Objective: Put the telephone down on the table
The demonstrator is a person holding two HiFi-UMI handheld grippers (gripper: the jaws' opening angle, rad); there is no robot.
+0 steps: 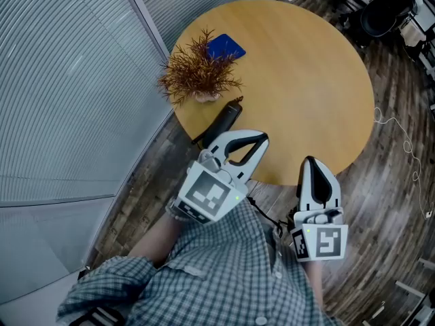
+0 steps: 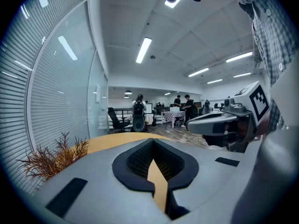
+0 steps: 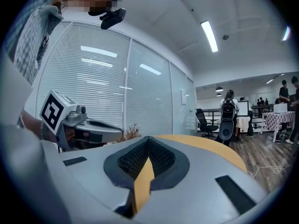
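1. A dried reddish-brown plant [image 1: 200,73] is standing in a small pot, its twigs overlapping a blue pad [image 1: 227,46].
2. A thin white cable [image 1: 406,141] is trailing over the wooden floor [image 1: 394,209].
3. Slatted blinds [image 1: 61,80] are covering the glass wall.
4. People [image 2: 186,107] are standing far off, past a black office chair [image 2: 117,120].

On the desk [image 1: 306,80], at its left edge, a plant [image 1: 200,73]. Just behind the plant, a flat pad [image 1: 228,46]; just before it, at the desk's edge, the telephone [image 1: 221,121]. At the near edge, left gripper [image 1: 262,140], then right gripper [image 1: 310,161] to its right.

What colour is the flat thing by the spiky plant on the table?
Blue. The flat rectangular thing shows best in the head view.
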